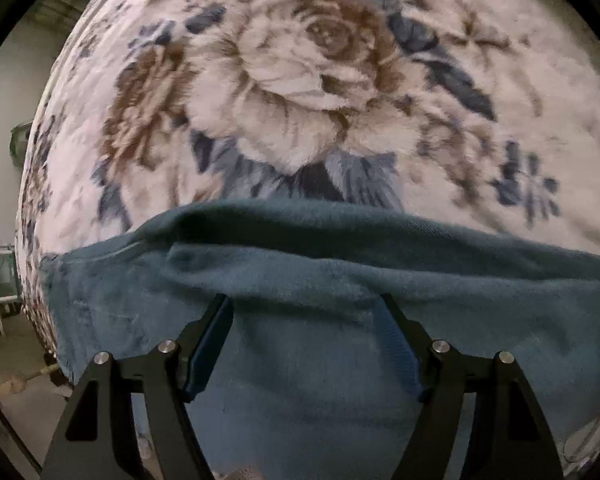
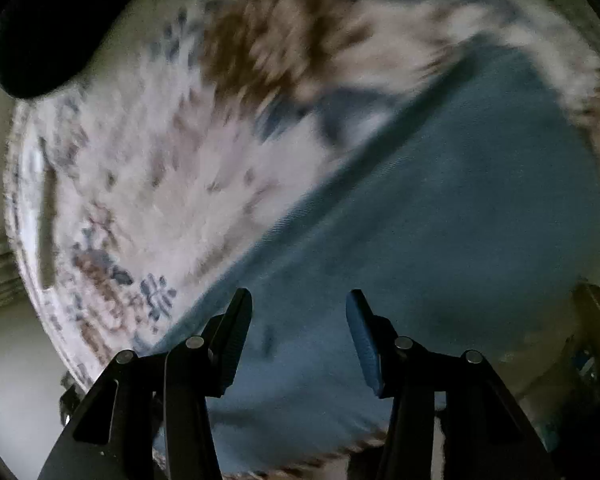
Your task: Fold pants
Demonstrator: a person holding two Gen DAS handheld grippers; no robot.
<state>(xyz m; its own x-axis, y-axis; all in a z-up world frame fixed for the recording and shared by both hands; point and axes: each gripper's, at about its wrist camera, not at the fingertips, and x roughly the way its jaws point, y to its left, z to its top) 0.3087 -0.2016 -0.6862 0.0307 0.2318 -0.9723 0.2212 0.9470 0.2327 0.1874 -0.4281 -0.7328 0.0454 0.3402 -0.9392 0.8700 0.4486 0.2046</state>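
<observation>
The teal-blue pants (image 1: 308, 280) lie on a fluffy floral blanket (image 1: 300, 92). In the left wrist view their upper edge forms a raised fold running across the frame. My left gripper (image 1: 306, 300) is open, its fingers spread wide over the pants, tips close to the fold. In the right wrist view the pants (image 2: 440, 208) stretch diagonally from lower left to upper right over the blanket (image 2: 160, 168). My right gripper (image 2: 296, 300) is open above the pants fabric and holds nothing. The right view is blurred.
The blanket's left edge drops off to a floor with a green cart (image 1: 0, 276) in the left wrist view. A dark rounded object (image 2: 48, 32) sits at the upper left of the right wrist view. A cardboard box (image 2: 596, 320) stands at the right.
</observation>
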